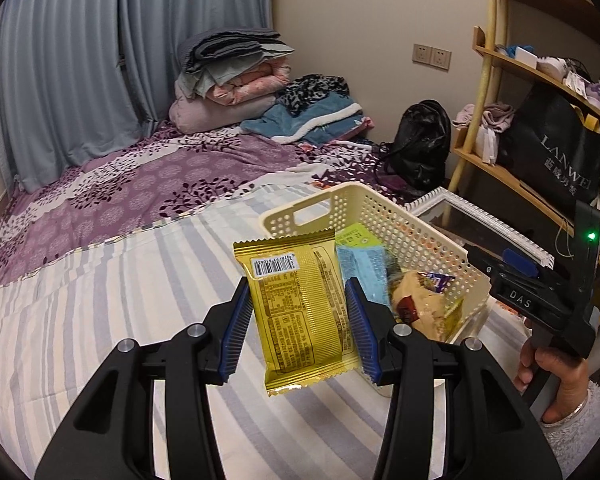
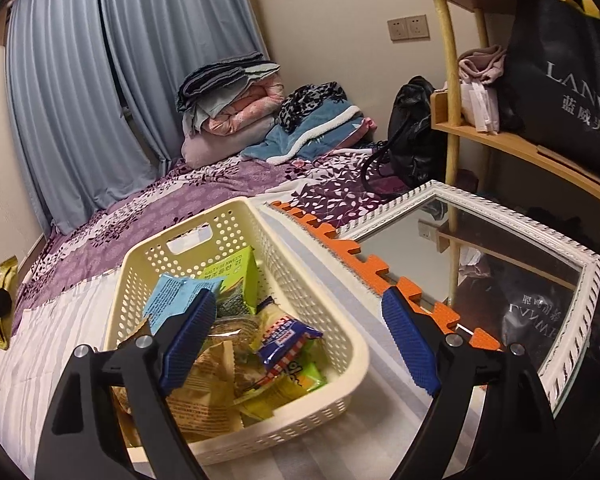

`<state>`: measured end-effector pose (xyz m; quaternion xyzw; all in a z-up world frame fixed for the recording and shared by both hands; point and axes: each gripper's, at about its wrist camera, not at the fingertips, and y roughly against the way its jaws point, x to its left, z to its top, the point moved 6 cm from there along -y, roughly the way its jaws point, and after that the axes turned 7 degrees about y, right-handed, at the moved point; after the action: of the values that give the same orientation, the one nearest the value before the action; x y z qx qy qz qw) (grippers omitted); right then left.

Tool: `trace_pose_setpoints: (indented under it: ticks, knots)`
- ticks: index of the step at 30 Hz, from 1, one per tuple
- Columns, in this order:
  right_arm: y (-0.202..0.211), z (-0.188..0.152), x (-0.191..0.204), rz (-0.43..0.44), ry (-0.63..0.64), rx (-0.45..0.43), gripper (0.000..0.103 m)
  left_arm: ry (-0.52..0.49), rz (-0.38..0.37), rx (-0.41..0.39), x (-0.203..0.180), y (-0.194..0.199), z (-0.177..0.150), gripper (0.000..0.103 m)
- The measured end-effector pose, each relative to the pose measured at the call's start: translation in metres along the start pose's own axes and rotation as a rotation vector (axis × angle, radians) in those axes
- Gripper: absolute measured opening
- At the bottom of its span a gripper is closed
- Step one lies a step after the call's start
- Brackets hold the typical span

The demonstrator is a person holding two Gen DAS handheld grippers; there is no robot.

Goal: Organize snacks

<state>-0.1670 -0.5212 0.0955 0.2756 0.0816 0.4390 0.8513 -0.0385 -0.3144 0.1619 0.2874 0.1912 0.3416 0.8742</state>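
Observation:
A gold snack packet (image 1: 300, 312) stands upright between the blue pads of my left gripper (image 1: 298, 286), which is shut on its sides above the striped sheet. Just right of it sits a cream perforated basket (image 1: 384, 216) holding several snacks: a light blue packet (image 2: 168, 300), a green seaweed packet (image 2: 240, 276), a blue-and-red packet (image 2: 284, 340) and a tan packet (image 2: 204, 392). My right gripper (image 2: 298, 298) is open over the basket's right wall, with nothing between its fingers. One finger is above the snacks, the other outside the basket. A person's hand (image 1: 556, 380) holds the right gripper.
The basket rests on a bed with a striped sheet (image 1: 100, 300) and a purple cover. A white-framed mirror (image 2: 580, 300) and an orange foam mat (image 2: 364, 260) lie right of the basket. Beyond are a wooden shelf (image 2: 500, 140), a black bag (image 2: 412, 132) and folded bedding (image 2: 228, 96).

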Motion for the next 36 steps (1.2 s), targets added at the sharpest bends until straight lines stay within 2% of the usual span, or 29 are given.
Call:
trace_pose_setpoints:
  ticks: [19, 21, 22, 26, 31, 33, 36]
  knots:
    - [0.015, -0.014, -0.023, 0.007, -0.021, -0.01, 0.084, -0.125, -0.191, 0.086, -0.101, -0.064, 0.009, 0.05]
    - [0.015, -0.016, -0.025, 0.005, -0.025, -0.007, 0.085, -0.121, -0.202, 0.094, -0.106, -0.071, 0.011, 0.077]
    - [0.015, -0.018, -0.026, 0.004, -0.027, -0.004, 0.085, -0.108, -0.201, 0.09, -0.107, -0.074, 0.013, 0.099]
    - [0.016, -0.021, -0.031, -0.005, -0.035, 0.005, 0.085, -0.086, -0.215, 0.08, -0.105, -0.075, 0.016, 0.1]
    - [0.015, -0.022, -0.034, -0.007, -0.046, 0.009, 0.085, -0.064, -0.179, 0.099, -0.092, -0.077, 0.013, 0.1]
    - [0.015, -0.022, -0.032, -0.002, -0.046, 0.007, 0.09, -0.05, -0.166, 0.108, -0.086, -0.077, 0.012, 0.1]
    - [0.017, -0.021, -0.025, 0.011, -0.033, 0.004, 0.091, -0.037, -0.143, 0.112, -0.075, -0.075, 0.011, 0.1]
